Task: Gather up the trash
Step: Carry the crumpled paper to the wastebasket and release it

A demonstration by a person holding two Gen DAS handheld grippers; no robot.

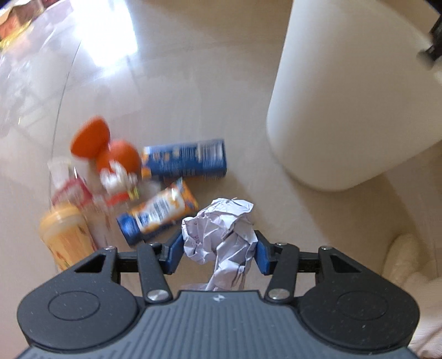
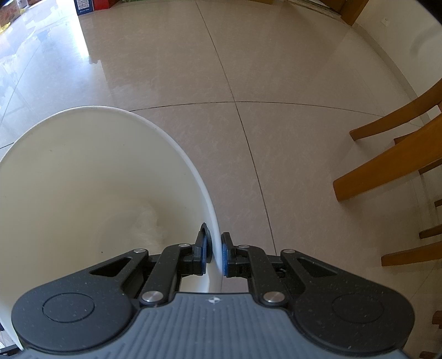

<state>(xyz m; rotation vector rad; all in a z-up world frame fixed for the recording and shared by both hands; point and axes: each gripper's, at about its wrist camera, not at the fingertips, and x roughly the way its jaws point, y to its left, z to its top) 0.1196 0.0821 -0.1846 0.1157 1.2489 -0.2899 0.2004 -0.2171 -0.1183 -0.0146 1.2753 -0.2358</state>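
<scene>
My left gripper (image 1: 218, 252) is shut on a crumpled ball of white paper (image 1: 221, 229), held above the tiled floor. On the floor beyond it lies a blurred pile of trash: a blue can (image 1: 187, 160), a blue and orange wrapper (image 1: 157, 211), an orange toy-like piece (image 1: 107, 149), a yellow cup (image 1: 66, 237) and a red and white pack (image 1: 71, 190). The white bin (image 1: 350, 96) stands to the right of the pile. In the right wrist view my right gripper (image 2: 216, 255) is shut on the rim of the white bin (image 2: 83, 179), one finger inside, one outside.
Glossy beige floor tiles (image 2: 248, 82) stretch ahead with bright glare at the far left. Wooden chair legs (image 2: 392, 165) stand at the right. Boxes (image 2: 85, 5) line the far wall. A pale cloth-like bundle (image 1: 408, 265) lies at the lower right of the left wrist view.
</scene>
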